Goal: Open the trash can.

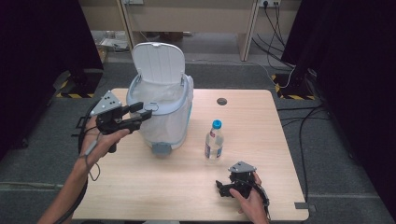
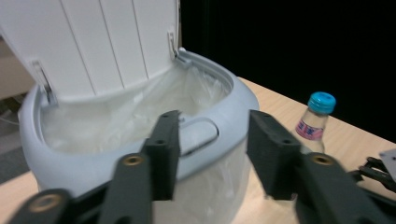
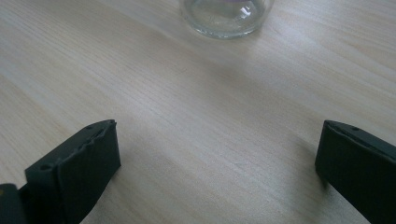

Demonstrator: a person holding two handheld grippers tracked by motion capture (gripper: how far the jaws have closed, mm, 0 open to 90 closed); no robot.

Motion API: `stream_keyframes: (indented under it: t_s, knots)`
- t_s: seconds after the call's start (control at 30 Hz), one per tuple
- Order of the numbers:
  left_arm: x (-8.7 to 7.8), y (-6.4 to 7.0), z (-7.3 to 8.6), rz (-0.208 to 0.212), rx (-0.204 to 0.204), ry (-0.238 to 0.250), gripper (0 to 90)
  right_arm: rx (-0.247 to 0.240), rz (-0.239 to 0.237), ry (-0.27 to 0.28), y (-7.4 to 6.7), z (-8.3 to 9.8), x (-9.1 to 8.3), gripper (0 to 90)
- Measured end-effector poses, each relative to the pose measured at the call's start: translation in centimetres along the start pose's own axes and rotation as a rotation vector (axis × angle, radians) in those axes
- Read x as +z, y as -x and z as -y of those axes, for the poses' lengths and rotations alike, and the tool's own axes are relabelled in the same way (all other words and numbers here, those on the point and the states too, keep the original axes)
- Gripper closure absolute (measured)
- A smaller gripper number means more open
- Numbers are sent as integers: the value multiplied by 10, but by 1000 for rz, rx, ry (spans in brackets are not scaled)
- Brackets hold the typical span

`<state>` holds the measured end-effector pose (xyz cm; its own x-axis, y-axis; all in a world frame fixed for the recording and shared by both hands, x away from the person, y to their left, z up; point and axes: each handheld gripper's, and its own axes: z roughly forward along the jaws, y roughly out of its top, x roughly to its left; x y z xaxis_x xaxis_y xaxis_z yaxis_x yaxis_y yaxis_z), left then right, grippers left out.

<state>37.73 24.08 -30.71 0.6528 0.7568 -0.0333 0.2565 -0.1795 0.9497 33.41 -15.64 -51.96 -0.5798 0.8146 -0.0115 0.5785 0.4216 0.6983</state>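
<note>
A pale blue-white pedal bin (image 1: 170, 119) stands at the table's back left, its lid (image 1: 158, 63) tipped up and a clear liner inside (image 2: 140, 112). My left gripper (image 1: 144, 111) hovers at the bin's front rim, jaws open on either side of the rim's latch tab (image 2: 198, 134), with a gap on the right side. A clear water bottle with a blue cap (image 1: 214, 141) stands upright mid-table and shows behind the bin (image 2: 314, 125). My right gripper (image 1: 224, 187) rests low near the front edge, open and empty, with the bottle's base (image 3: 226, 18) ahead of it.
The wooden table (image 1: 261, 121) has a round cable hole (image 1: 222, 101) behind the bottle. The bin's foot pedal (image 1: 162, 148) juts toward me. Cables trail on the floor at the right (image 1: 303, 116). Dark curtains flank both sides.
</note>
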Motion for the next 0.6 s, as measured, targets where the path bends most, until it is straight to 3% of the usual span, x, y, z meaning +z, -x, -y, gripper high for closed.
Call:
stream_keyframes:
  t_s: [0.13, 0.3, 0.43, 0.6]
  knots:
    - [-6, 2, 7, -7, 13, 7, 396, 0, 0, -1, 0, 0, 0, 2]
    - [-12, 4, 16, 12, -9, 22, 299, 2, 0, -2, 0, 0, 0, 2]
    - [-11, 5, 28, 18, -18, 8, 199, 1, 0, -2, 0, 0, 0, 2]
    - [-9, 5, 43, 21, -40, -8, 146, -2, 0, 0, 0, 0, 0, 2]
